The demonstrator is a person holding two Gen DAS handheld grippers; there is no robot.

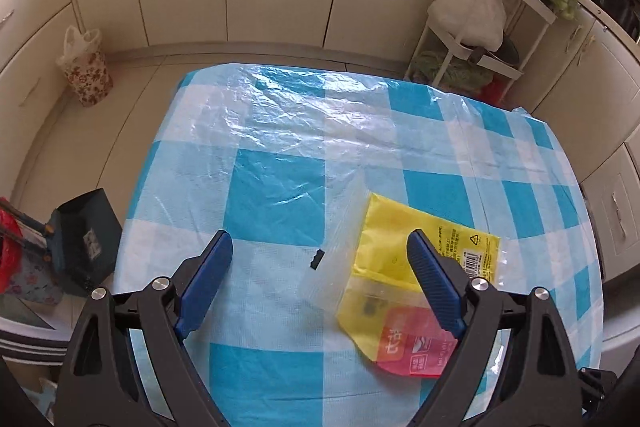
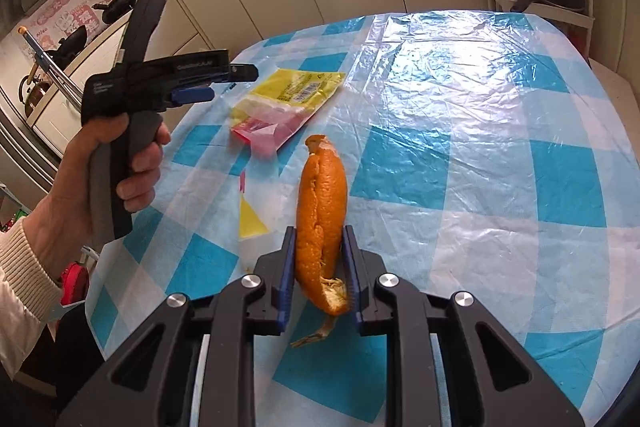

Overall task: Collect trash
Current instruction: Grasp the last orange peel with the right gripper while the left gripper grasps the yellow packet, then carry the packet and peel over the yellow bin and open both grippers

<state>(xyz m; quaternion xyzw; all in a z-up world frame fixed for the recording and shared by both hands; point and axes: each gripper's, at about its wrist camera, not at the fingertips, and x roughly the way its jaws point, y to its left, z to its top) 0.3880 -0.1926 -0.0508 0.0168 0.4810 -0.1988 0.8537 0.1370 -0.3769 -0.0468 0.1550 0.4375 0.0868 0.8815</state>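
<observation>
Your right gripper (image 2: 318, 259) is clenched on the orange peel (image 2: 322, 211): both blue pads press its sides, and the peel stands on edge between them, its far tip pointing away over the table (image 2: 500, 131). A frayed strip of peel hangs below the jaws near the cloth.

Your left gripper (image 1: 320, 255) is released, jaws wide, nothing between the pads. It hovers over the near part of the table. The yellow snack wrapper (image 1: 404, 251) lies flat on the checked blue-and-white plastic cover, mostly under and just beside the right-hand finger (image 1: 434, 279), not touched as far as I can tell. Its red end points toward you.

In the right wrist view, your left hand (image 2: 116, 163) holds that gripper at the left edge of the table, tips just left of the wrapper. A small yellow scrap (image 2: 250, 219) and a pink sliver (image 2: 242, 183) sit on the cloth left of the peel, nearer than the wrapper. A tiny dark scrap (image 1: 316, 260) lies between the open left jaws.

A floral-covered bin (image 1: 86, 75) with a bag liner stands on the floor far left, by the cabinets.
</observation>
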